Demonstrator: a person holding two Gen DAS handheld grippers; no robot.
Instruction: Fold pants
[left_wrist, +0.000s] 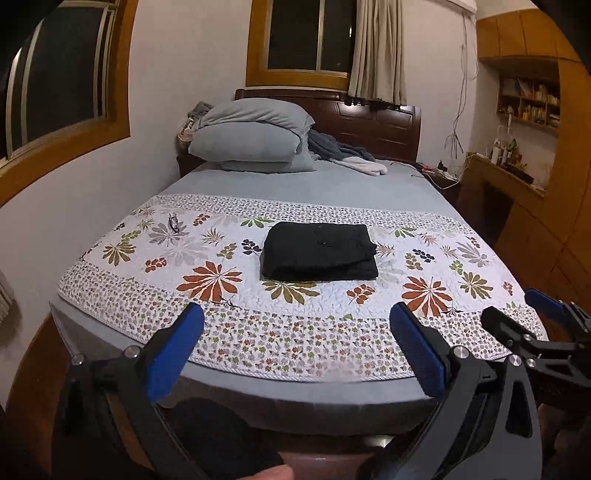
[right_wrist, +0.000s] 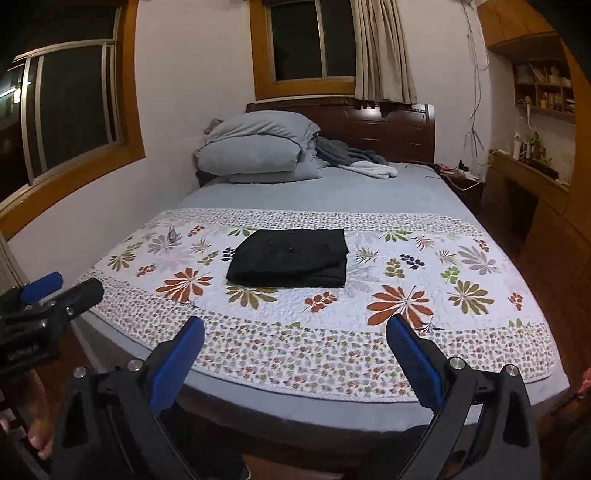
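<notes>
Black pants (left_wrist: 318, 252) lie folded in a compact rectangle on the floral quilt (left_wrist: 155, 254) in the middle of the bed; they also show in the right wrist view (right_wrist: 291, 257). My left gripper (left_wrist: 295, 321) is open and empty, held back over the foot of the bed, well short of the pants. My right gripper (right_wrist: 295, 334) is open and empty, likewise at the foot edge. The right gripper shows at the right edge of the left wrist view (left_wrist: 532, 310), and the left gripper at the left edge of the right wrist view (right_wrist: 62, 286).
Grey pillows (left_wrist: 251, 136) and a crumpled blanket (left_wrist: 343, 153) sit at the headboard. Eyeglasses (left_wrist: 173, 222) lie on the quilt's left part. A wall runs along the bed's left side; a wooden desk (left_wrist: 509, 184) and shelves stand at the right.
</notes>
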